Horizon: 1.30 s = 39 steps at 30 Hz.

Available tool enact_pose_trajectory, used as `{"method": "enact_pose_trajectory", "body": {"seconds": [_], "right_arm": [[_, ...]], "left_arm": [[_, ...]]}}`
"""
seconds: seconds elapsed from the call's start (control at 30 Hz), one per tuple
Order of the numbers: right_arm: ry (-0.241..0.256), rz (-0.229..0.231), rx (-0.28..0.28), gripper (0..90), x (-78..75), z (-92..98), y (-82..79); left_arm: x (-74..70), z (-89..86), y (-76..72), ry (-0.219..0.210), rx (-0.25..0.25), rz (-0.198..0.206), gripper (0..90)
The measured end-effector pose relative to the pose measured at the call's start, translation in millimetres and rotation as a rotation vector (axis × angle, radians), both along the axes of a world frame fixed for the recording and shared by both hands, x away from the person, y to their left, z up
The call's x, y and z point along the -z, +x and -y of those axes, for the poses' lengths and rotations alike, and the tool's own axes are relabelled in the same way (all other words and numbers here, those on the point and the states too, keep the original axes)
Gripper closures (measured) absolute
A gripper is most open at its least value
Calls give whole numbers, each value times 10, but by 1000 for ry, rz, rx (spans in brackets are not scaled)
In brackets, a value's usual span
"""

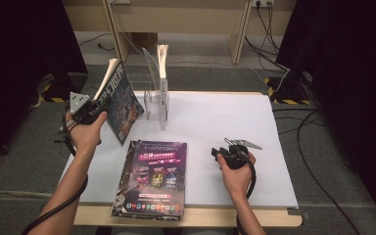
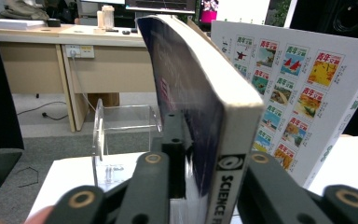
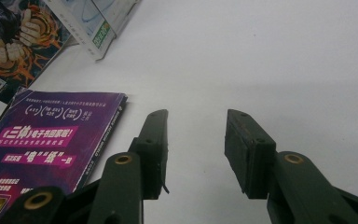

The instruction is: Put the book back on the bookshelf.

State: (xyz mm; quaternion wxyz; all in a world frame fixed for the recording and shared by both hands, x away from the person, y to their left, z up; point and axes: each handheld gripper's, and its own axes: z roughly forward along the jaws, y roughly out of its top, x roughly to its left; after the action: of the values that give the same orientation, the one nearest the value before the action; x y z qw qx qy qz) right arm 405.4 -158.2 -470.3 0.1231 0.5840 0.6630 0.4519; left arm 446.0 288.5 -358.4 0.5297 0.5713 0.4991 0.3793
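My left gripper (image 1: 97,111) (image 2: 209,158) is shut on a thick dark-covered magazine (image 1: 121,100) (image 2: 193,98), gripping it near the spine. The magazine is held upright and tilted above the table's left edge, left of a clear acrylic rack (image 1: 152,100) (image 2: 103,135). A white-backed magazine (image 1: 163,81) (image 2: 298,88) stands in that rack. A purple-covered magazine (image 1: 155,171) (image 3: 51,135) lies flat on top of a stack near the front edge. My right gripper (image 1: 216,151) (image 3: 195,140) is low over the white table, right of the stack, open with nothing between its fingers.
The white table top (image 1: 225,117) has bare room in its middle and right half. Beyond it are a grey carpet, wooden desk legs (image 1: 239,29) and cables (image 1: 274,44). Dark curtains hang at both sides.
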Motion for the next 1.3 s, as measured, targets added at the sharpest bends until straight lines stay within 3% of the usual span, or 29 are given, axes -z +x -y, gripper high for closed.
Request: {"method": "enact_pose_trajectory", "body": {"seconds": [0.37,0.77,1.3], "right_arm": [[4,-9,-4,596,10,3,7],[3,-7,-2,596,14,19,9],[0,-6,-1,596,18,30,5]], "left_arm": [[-44,21,15,31,42,-32,820],[-10,-27,6,-25,34,-1,823],[-84,7,90,-25,18,35,824]]}}
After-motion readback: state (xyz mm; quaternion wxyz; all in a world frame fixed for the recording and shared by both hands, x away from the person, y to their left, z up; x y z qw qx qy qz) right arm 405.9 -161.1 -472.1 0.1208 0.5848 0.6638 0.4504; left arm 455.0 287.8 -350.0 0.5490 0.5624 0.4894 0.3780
